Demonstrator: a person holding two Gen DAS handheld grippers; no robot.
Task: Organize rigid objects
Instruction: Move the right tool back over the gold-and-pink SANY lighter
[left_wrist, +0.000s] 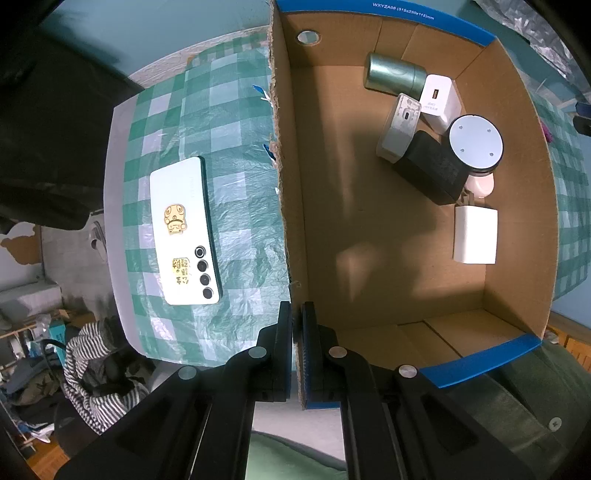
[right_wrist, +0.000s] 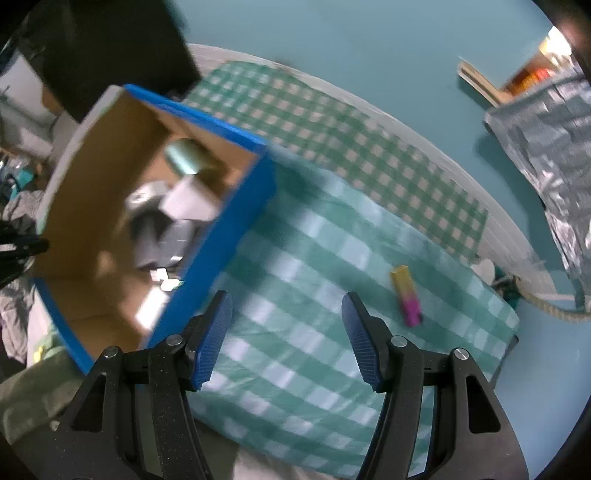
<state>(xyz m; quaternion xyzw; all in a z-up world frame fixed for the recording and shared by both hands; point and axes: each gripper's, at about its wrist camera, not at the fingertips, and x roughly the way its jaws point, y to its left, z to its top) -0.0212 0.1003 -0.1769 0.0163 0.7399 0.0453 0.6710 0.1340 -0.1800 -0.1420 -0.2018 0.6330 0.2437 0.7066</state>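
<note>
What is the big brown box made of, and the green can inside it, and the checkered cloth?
The box looks like corrugated cardboard: matte brown walls with a ragged, fibrous torn edge and blue tape on the rims. The green can seems to be metal, with a smooth, softly shiny surface, though painted plastic is possible. The checkered cloth looks like thin plastic sheet: it is crinkled and glossy.

Checked green tablecloth (right_wrist: 314, 236), silver foil bag (right_wrist: 554, 147) beyond.

Dim, bluish light; soft shadows fall across the cardboard box (left_wrist: 369, 221) floor. The right wrist view is motion-blurred, and fisheye curvature darkens both views' corners.
</note>
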